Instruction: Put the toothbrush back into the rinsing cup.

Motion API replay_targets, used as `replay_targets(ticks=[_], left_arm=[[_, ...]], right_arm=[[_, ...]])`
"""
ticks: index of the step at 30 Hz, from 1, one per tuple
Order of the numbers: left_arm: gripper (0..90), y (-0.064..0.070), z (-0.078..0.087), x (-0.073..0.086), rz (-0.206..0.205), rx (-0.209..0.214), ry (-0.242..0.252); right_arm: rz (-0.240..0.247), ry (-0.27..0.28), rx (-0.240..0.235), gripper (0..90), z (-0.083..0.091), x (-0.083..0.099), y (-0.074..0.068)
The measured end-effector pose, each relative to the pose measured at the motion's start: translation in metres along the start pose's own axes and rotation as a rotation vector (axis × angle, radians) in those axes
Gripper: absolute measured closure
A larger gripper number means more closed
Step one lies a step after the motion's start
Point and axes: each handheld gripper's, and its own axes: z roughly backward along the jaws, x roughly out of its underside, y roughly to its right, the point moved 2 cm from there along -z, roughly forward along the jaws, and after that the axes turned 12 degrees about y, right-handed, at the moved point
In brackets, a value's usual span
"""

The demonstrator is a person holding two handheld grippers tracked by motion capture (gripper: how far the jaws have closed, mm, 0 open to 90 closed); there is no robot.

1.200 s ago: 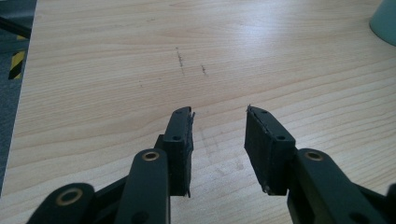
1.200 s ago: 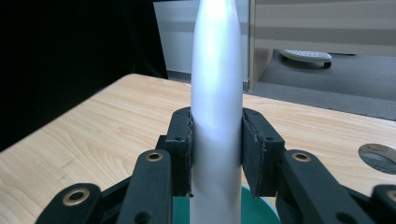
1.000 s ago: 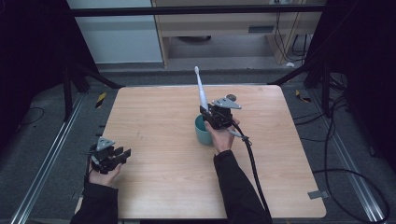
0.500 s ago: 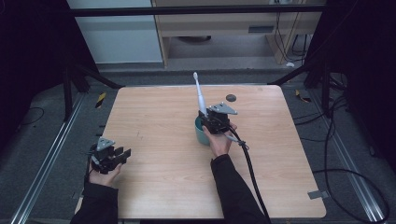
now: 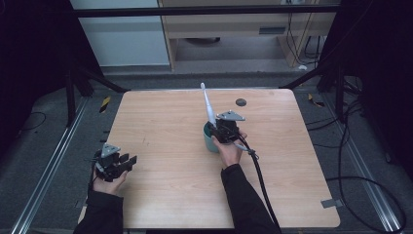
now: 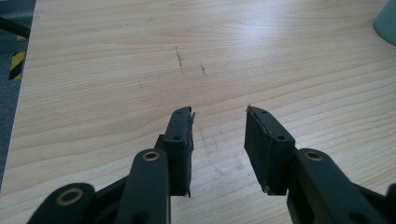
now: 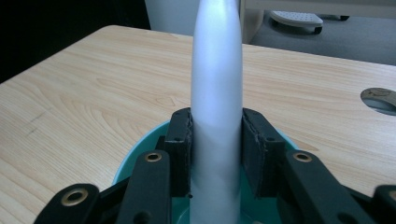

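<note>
I have the white toothbrush (image 7: 217, 93) pinched by its handle between the jaws of my right gripper (image 7: 217, 154), and the pads press flat on either side of it, so the hold looks firm. In the high view the right gripper (image 5: 225, 130) sits right over the teal cup (image 5: 209, 141) near the middle of the wooden table (image 5: 160, 122), and the toothbrush (image 5: 208, 105) rises from it, leaning away from me and a little to the left. In the right gripper view the cup's rim (image 7: 140, 161) curves around beneath my jaws, and the lower end of the handle appears to be down inside it, though I cannot see whether it touches the bottom. My left gripper (image 5: 117, 163) rests at the near left edge of the table, well apart from the cup; in its own view the left gripper (image 6: 218, 135) stands with its jaws apart and nothing between them, only bare wood ahead and a sliver of the cup (image 6: 386, 21) at the far right corner. As I judge it, the work is standing the brush in the cup, and most of that is done: the brush is over the cup and partly in. What remains is to settle it, let the jaws go, and draw my right hand (image 5: 229, 151) clear without tipping the cup. A small dark disc (image 5: 240, 102) lies farther back and plays no part.
</note>
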Motion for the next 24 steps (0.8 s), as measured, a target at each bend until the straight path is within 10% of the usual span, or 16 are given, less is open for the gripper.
replay_targets(ticks=[9,13,24], left_arm=[[61.5,0.0,0.0,0.0,-0.001,0.001,-0.001],[61.4,0.0,0.0,0.0,-0.001,0.001,-0.002],[57.1,0.0,0.0,0.001,-0.001,-0.002,-0.004]], right_arm=[[0.001,0.02,-0.013,59.5,0.007,-0.008,-0.001],[0.014,0.025,-0.009,40.9,0.017,-0.016,0.001],[0.032,0.043,0.041,16.7,0.079,-0.027,0.03]])
